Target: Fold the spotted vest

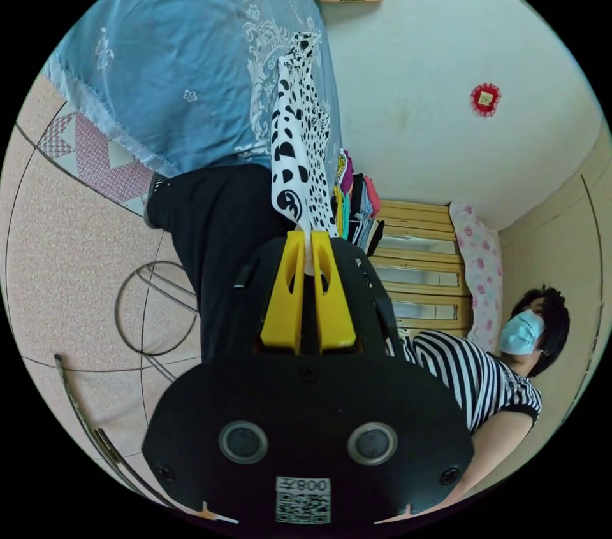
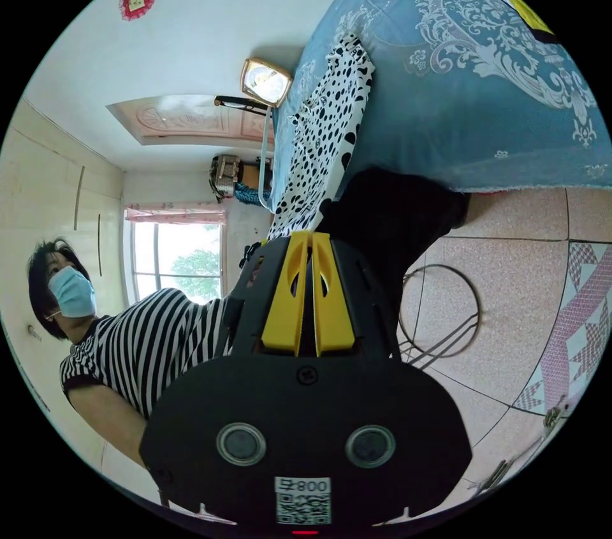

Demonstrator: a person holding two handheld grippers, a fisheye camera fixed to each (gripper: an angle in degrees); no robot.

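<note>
Between the bed's blue floral bedspread [image 1: 185, 55] and the left claw [image 1: 310, 237], the spotted vest [image 1: 299, 137] hangs stretched, pinched in closed yellow jaws; the right claw [image 2: 310, 237] likewise grips its hem; a folded clothes stack [image 1: 358, 204] sits behind; black trousers [image 2: 389, 214] crowd the right gripper view.

No legible text on anything here.

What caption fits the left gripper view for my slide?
Left gripper shut on the spotted vest, lifting it beside the blue bedspread.
</note>
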